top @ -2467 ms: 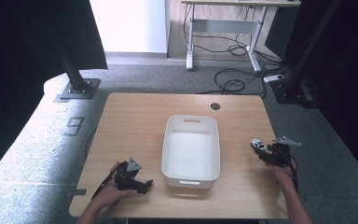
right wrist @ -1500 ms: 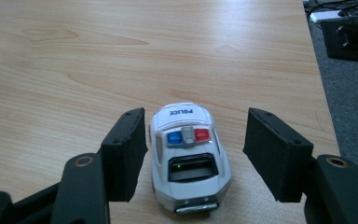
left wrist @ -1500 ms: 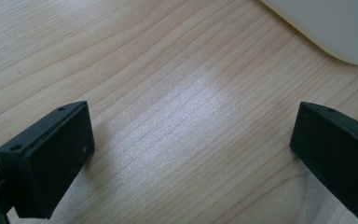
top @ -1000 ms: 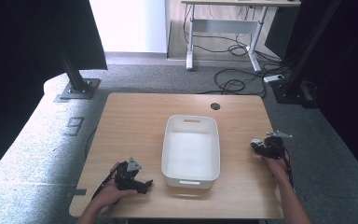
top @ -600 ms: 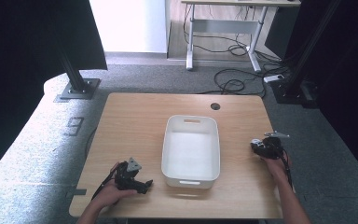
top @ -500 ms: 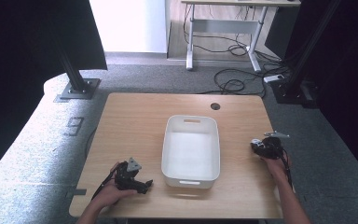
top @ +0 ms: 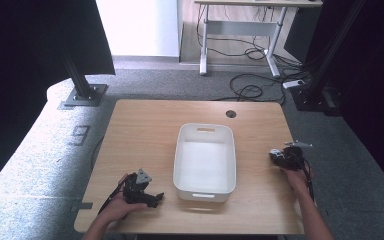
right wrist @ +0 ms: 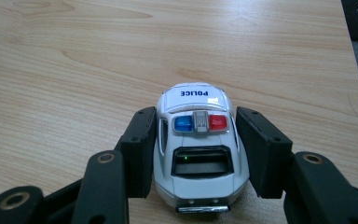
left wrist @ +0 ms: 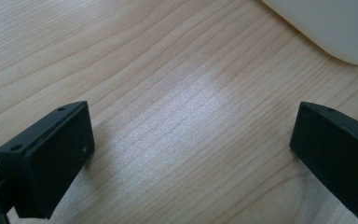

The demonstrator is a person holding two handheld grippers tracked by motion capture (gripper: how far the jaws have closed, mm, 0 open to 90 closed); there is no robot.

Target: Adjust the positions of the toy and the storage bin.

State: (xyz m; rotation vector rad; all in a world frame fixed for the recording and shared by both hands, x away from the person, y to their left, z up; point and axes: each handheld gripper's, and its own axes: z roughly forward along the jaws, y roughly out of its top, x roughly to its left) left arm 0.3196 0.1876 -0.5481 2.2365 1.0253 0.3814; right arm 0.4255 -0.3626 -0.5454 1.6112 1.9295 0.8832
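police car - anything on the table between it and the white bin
Nothing visible. The police car sits between the right gripper jaws, which have just been closing around it. In the high view, bare table lies between it and the white bin.

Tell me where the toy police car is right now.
The toy police car sits on the wooden table near its right edge, right of the white bin, between the jaws of the right gripper, which have just been closing on it.
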